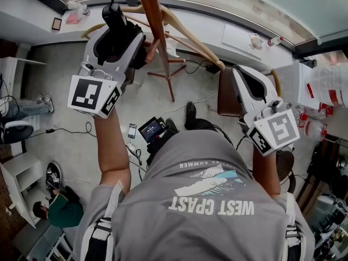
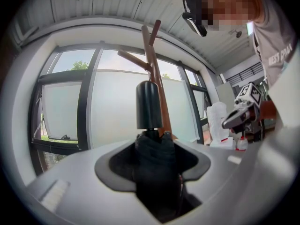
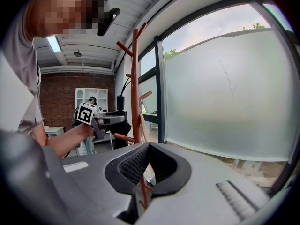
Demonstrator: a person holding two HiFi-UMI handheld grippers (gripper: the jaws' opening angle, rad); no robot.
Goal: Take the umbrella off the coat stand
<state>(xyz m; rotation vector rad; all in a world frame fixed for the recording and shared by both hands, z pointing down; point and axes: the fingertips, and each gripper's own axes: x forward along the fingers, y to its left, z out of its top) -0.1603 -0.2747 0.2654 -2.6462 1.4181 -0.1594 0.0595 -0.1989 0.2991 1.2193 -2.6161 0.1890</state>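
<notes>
A black folded umbrella (image 1: 116,37) stands upright between the jaws of my left gripper (image 1: 117,34), which is shut on its fabric part. Its thick black handle (image 2: 149,104) sticks up above the jaws. In the left gripper view the umbrella fills the gap of the left gripper (image 2: 152,149). The brown wooden coat stand (image 1: 154,15) rises just right of the umbrella, with its pole (image 2: 152,55) directly behind the handle. My right gripper (image 1: 239,72) hangs to the right of the stand, its tips together and nothing in it. Its own view shows the stand (image 3: 135,78) ahead of the right gripper (image 3: 149,146).
A wooden clothes hanger (image 1: 185,29) hangs on the stand's right side. Frosted windows (image 3: 225,93) lie close behind the stand. A brown chair (image 1: 227,98) sits under my right gripper, plastic bottles (image 1: 326,91) at far right, and a seated person (image 1: 57,211) at lower left.
</notes>
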